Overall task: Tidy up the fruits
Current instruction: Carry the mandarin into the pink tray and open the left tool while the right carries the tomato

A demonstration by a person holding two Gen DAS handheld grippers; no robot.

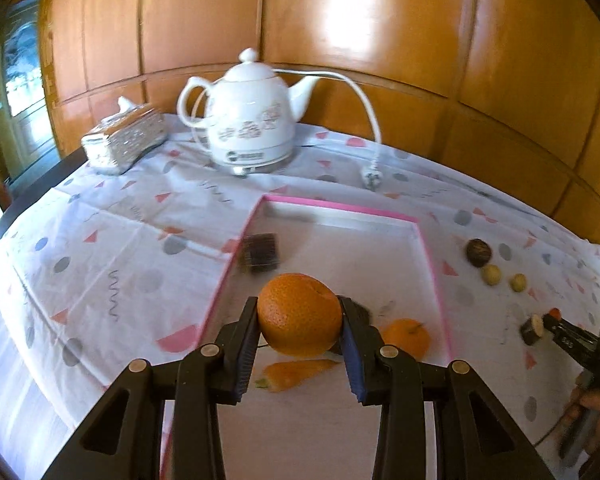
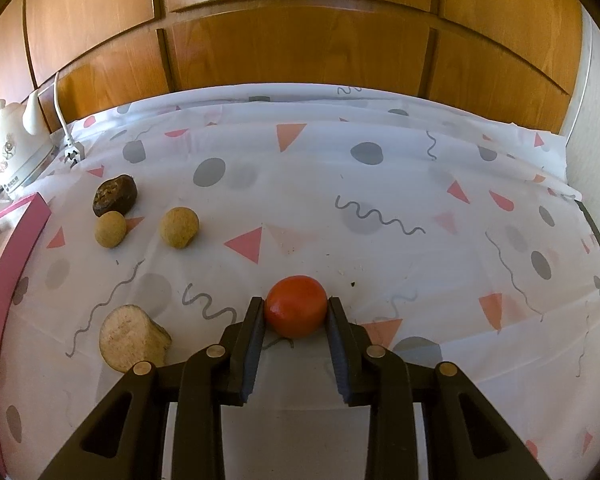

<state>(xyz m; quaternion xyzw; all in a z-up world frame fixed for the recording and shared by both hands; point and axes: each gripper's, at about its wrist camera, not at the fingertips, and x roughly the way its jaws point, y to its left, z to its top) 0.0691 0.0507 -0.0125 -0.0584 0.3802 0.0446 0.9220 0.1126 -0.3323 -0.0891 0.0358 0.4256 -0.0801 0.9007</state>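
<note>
My left gripper (image 1: pixel 300 316) is shut on a large orange (image 1: pixel 299 314) and holds it above the white tray with a pink rim (image 1: pixel 340 208). In the tray lie a smaller orange (image 1: pixel 406 336), an orange pepper-like piece (image 1: pixel 296 374) and a dark block (image 1: pixel 260 251). My right gripper (image 2: pixel 296 310) is shut on a red tomato (image 2: pixel 296 306) just over the tablecloth. It also shows at the right of the left wrist view (image 1: pixel 552 316).
A dark brown fruit (image 2: pixel 114 194), two tan round fruits (image 2: pixel 110 229) (image 2: pixel 179 227) and a pale cut stump (image 2: pixel 132 338) lie on the patterned tablecloth left of my right gripper. A white kettle (image 1: pixel 252 120), its plug (image 1: pixel 370 178) and a tissue box (image 1: pixel 124 142) stand at the back.
</note>
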